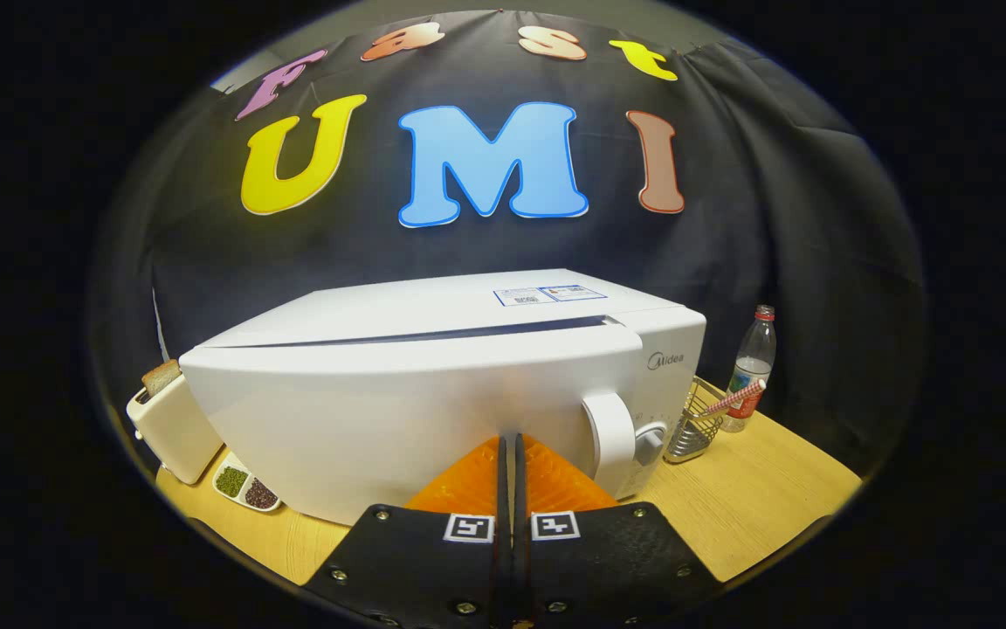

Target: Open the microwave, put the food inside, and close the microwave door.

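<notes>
1. Far left on the wooden table [765, 511] stands a cream toaster [173, 428] with a slice of toast [161, 376] poking out of its slot, right beside the microwave's left end.
2. Just in front of the toaster, near the table's front edge, lies a small divided dish [245, 487]; one compartment holds green beans or seeds, the other holds dark ones.
3. The white microwave [433, 384] fills the middle of the table. Its door [381, 411] sits nearly flush, with a thin dark gap running along the top edge. A curved handle [609, 432] and a round knob [650, 441] sit toward its right end.
4. The gripper [509, 459] has its fingers pressed together, nothing between them, tips right at the lower front of the door, left of the handle.
5. Right of the microwave stands a wire basket [693, 432] with a striped stick resting across it.
6. Behind the basket is a clear plastic bottle [752, 362] with a red cap.
7. Black cloth forms the booth's wall [774, 218] behind everything; bare wood shows at the right front.
</notes>
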Available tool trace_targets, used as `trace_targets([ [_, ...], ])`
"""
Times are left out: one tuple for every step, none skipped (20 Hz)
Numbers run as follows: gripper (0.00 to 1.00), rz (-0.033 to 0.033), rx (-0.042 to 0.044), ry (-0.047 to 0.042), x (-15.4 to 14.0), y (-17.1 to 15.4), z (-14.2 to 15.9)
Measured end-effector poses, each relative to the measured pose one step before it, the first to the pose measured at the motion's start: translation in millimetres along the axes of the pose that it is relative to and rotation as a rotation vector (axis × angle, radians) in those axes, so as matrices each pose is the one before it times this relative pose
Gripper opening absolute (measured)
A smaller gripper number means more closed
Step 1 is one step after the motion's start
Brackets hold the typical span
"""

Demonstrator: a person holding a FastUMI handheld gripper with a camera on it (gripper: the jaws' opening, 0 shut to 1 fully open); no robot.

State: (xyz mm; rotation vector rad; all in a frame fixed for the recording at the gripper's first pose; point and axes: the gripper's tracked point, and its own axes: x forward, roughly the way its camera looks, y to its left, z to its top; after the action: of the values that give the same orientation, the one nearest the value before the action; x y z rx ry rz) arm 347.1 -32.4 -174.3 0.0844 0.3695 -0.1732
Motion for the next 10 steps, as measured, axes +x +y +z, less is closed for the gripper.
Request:
trace_targets([
  [0.01, 0.0042, -0.01392, 0.00335, 2.48, -0.39, -1.71],
  [0.01, -0.0004, -0.01724, -0.0069, 0.23, -1.16, 0.07],
  [0.01, -0.00177, -0.0097, -0.00494, 1.13, -0.69, 0.31],
  [0.01, -0.0004, 0.0029, -0.00092, 0.3, -0.03, 0.35],
  [0.01, 0.00193, 0.00791, -0.00063, 1.5, 0.27, -0.07],
  [0.01, 0.00424, 0.01199, -0.00897, 3.77, 0.18, 2.61],
  [0.01, 0.00909, 0.00649, 0.02041, 5.9, 1.39, -0.69],
  [0.02, 0.00267, -0.01755, -0.00359, -7.61, -5.49, -0.05],
  [0.02, 0.00821, 0.00187, 0.00141, 4.82, -0.28, -1.56],
  [0.02, 0.00605, 0.00297, -0.00075, -1.49, -0.31, 1.46],
])
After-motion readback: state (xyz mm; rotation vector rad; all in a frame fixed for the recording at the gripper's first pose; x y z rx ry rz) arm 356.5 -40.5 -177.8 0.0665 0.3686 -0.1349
